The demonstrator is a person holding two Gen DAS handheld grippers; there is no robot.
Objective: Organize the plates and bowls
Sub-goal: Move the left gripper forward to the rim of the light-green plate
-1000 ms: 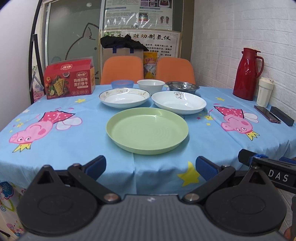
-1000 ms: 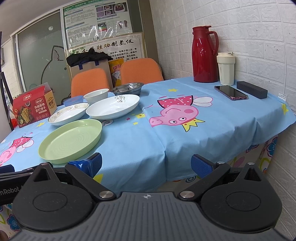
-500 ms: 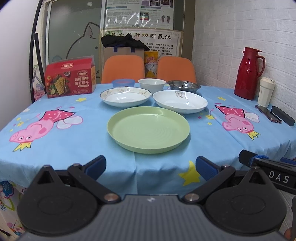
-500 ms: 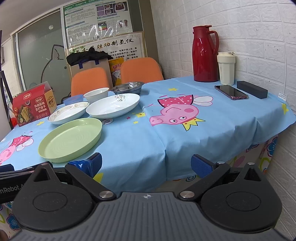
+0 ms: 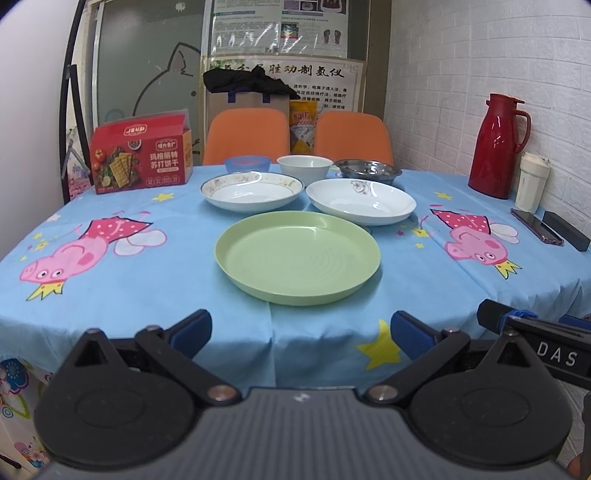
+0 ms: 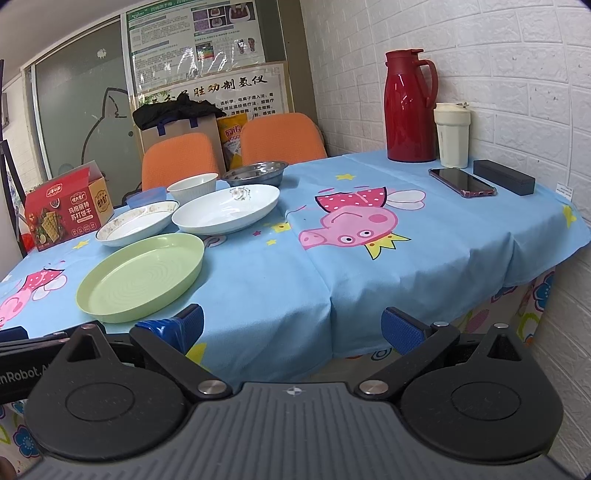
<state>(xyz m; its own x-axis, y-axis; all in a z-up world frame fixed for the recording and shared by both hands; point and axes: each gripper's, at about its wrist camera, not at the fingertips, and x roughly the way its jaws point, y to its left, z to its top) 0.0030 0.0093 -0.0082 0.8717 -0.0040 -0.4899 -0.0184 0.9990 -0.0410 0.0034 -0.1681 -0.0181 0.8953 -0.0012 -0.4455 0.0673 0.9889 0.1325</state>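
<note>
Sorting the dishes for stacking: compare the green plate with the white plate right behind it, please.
The green plate is plain, matte and flat-bottomed with a low upright rim; the white plate is glossy, dished, with a small motif near its far rim. Green sits nearer the table edge. Both are round, empty and upright.

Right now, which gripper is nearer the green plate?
Left. The left gripper faces the green plate head-on at the table edge; the right gripper sits off to the plate's right.

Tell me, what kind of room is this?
Probably a break or dining room in an office or clinic: a table with a cartoon cloth, plates and bowls, orange chairs, and health posters on the wall.
</note>
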